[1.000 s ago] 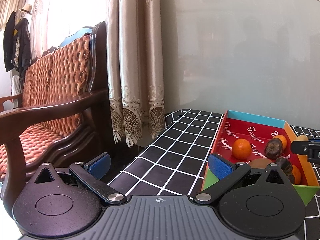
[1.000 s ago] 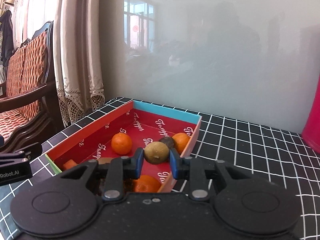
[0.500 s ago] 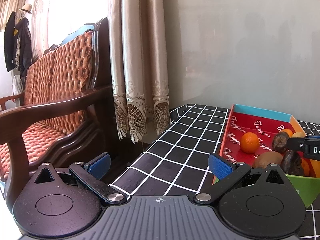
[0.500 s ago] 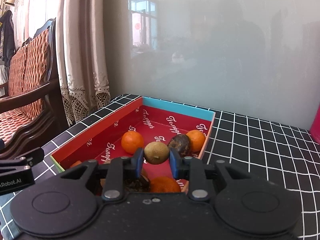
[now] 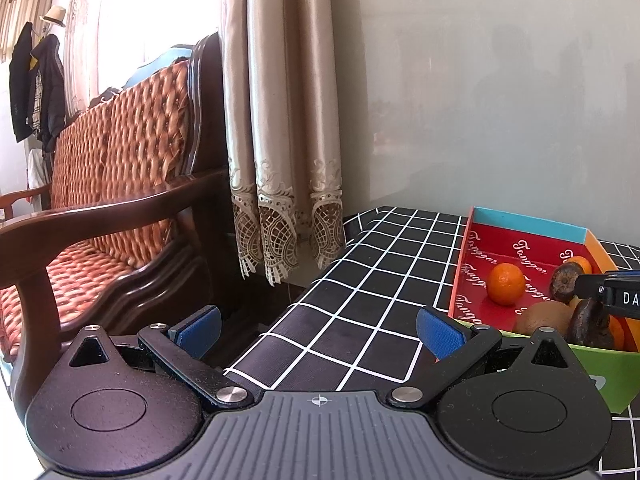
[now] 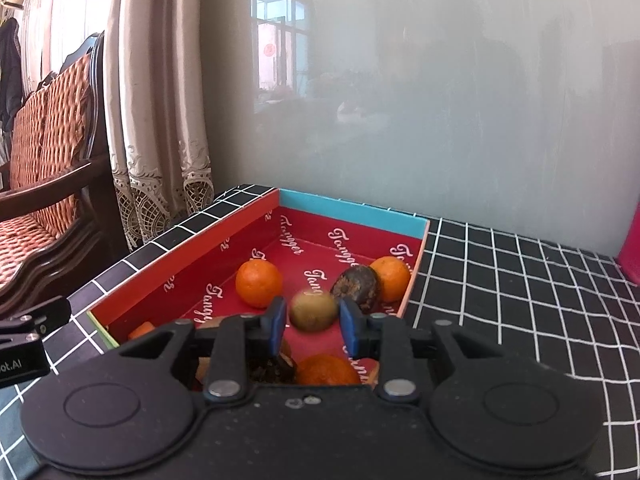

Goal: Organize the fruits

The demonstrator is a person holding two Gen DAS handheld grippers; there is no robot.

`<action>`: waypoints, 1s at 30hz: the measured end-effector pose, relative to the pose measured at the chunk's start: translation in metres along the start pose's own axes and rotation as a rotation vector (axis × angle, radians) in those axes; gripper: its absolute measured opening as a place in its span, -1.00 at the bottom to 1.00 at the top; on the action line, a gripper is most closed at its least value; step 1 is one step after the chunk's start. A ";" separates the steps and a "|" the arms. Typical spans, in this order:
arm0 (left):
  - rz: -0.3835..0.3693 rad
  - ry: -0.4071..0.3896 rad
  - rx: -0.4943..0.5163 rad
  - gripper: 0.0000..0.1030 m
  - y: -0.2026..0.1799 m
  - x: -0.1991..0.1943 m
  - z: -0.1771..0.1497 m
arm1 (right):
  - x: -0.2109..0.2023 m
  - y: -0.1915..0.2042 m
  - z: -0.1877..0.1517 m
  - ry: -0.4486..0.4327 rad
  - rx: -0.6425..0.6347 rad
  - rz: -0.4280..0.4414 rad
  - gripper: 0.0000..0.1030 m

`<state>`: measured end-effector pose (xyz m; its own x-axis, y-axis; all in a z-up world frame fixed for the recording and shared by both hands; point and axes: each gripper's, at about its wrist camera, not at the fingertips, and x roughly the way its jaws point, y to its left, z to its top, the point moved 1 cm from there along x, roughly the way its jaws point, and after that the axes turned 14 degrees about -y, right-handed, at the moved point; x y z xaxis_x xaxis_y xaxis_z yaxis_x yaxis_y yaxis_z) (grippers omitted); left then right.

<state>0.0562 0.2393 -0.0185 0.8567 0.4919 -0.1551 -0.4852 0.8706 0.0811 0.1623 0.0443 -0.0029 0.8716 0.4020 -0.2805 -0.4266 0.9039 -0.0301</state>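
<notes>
A red cardboard box (image 6: pixel 352 210) with a blue far wall lies on the black checked tablecloth. It holds an orange (image 6: pixel 258 283), a dark wrinkled fruit (image 6: pixel 358 286), another orange (image 6: pixel 394 278) behind that, and more fruit near its front end. My right gripper (image 6: pixel 313 322) hovers over the box with its jaws opening. A brown-green kiwi (image 6: pixel 313 310) is blurred between the blue pads, with a thin gap on each side. My left gripper (image 5: pixel 316 328) stands wide open over the cloth, left of the box (image 5: pixel 528 224), with nothing between its fingers.
A wooden sofa (image 5: pixel 120 200) with orange quilted cushions stands left of the table, beside a beige lace-edged curtain (image 5: pixel 280 120). A grey wall runs behind the table. Something pink (image 6: pixel 630 248) stands at the far right edge. The table's left edge (image 5: pixel 320 276) is close to the box.
The right gripper's pads held the kiwi tight before; now they have parted slightly and the kiwi is blurred between them. The left gripper stays wide open.
</notes>
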 end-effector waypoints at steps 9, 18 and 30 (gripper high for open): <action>-0.020 -0.005 -0.010 1.00 -0.007 -0.003 0.003 | -0.011 -0.005 0.004 -0.021 -0.026 -0.016 -0.35; -0.070 -0.013 -0.007 1.00 -0.034 -0.011 0.008 | -0.033 -0.028 0.008 -0.060 -0.046 -0.078 0.25; -0.225 -0.029 0.017 1.00 -0.116 -0.048 0.019 | -0.075 -0.088 0.004 -0.082 -0.039 -0.223 0.67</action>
<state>0.0746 0.1143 -0.0016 0.9477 0.2854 -0.1432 -0.2789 0.9582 0.0639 0.1352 -0.0648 0.0243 0.9613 0.2053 -0.1838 -0.2293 0.9659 -0.1200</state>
